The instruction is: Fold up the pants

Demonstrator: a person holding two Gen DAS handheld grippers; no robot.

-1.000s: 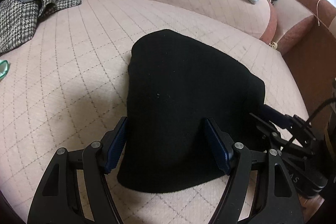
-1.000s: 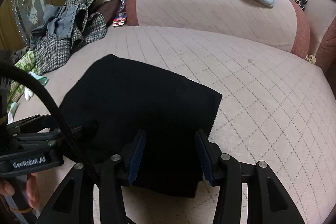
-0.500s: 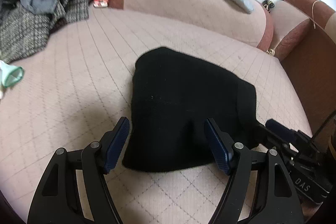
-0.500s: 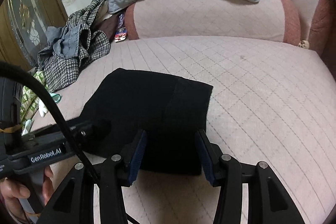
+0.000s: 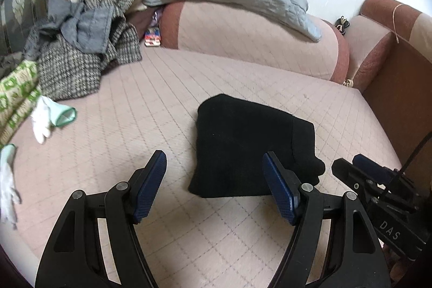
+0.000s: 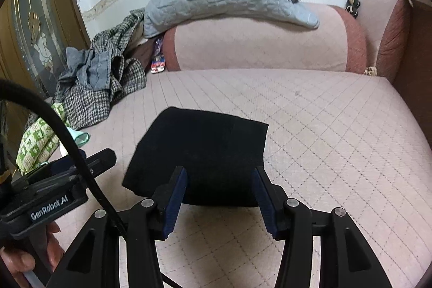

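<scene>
The folded black pants (image 5: 251, 147) lay on the pink quilted sofa seat (image 5: 151, 104), at centre frame, ahead of both grippers. The left gripper (image 5: 214, 185) stood wide open and empty, the pants right of its centre. The right gripper (image 6: 218, 193), also empty with jaws apart, faced them squarely and looked nearer.

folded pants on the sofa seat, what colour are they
Plain black folded pants, no pattern; clearest in the right wrist view.

The right gripper (image 5: 348, 166), seen at the edge of the left wrist view, bears white letters "DAS" on its black body. In the right wrist view the left gripper (image 6: 105, 155) carries white lettering "GenRobot.AI" along its side.
</scene>
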